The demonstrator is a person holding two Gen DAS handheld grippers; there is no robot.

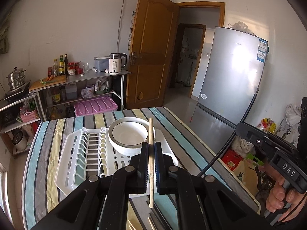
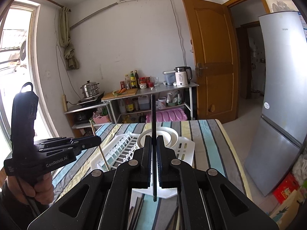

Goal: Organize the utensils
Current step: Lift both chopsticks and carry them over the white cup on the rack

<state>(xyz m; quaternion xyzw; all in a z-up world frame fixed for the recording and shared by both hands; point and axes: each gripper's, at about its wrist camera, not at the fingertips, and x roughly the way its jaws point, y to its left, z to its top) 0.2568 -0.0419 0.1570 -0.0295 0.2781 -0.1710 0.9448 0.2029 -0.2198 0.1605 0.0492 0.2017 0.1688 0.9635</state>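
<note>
The left hand-held gripper [image 1: 151, 149] is clamped on a pale wooden chopstick [image 1: 151, 134], and the right hand-held gripper [image 2: 153, 143] is clamped on a slim black chopstick [image 2: 153, 115]; each stick runs upright between its jaws. Ahead and below both lies the white plastic dish rack [image 1: 76, 153], its slots stretching away, with stacked white ceramic bowls [image 1: 128, 134] on its right part. Neither hand looks clearly nearer. More chopsticks [image 1: 153, 220] lie on the striped cloth-covered bench [image 1: 48, 134]. Beyond stand a metal shelf unit [image 1: 99, 76], a wooden door [image 1: 151, 48] and a silver fridge [image 1: 230, 76].
</note>
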